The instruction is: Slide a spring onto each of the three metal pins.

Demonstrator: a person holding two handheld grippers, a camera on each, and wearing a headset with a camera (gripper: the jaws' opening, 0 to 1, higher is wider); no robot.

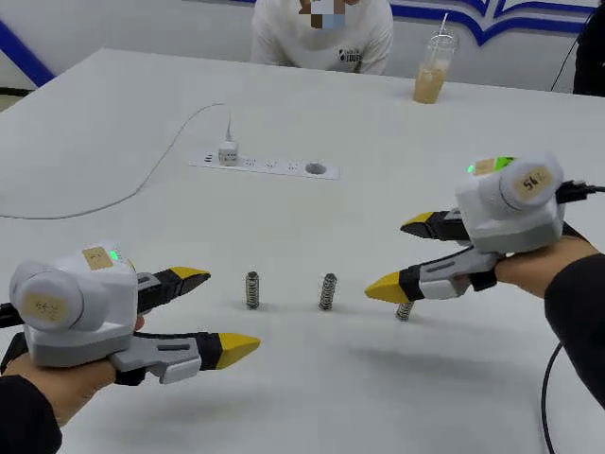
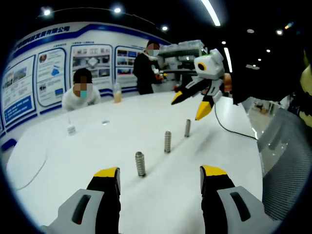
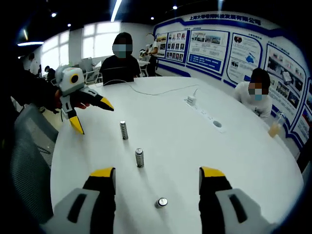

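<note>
Now both tongs hang spread and empty over the counter. We see three coils standing upright in a row along its near edge: left spring, middle spring, right spring. The right tongs hover just above the right spring, looking almost straight down its pin. The left tongs sit just beside the left spring. We judge all three already loaded.

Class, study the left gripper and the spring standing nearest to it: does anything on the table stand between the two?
Nothing visible does. Only bare table lies between the open left gripper and the nearest spring. The middle spring and the far spring stand beyond it, and the power strip lies off to one side.
</note>
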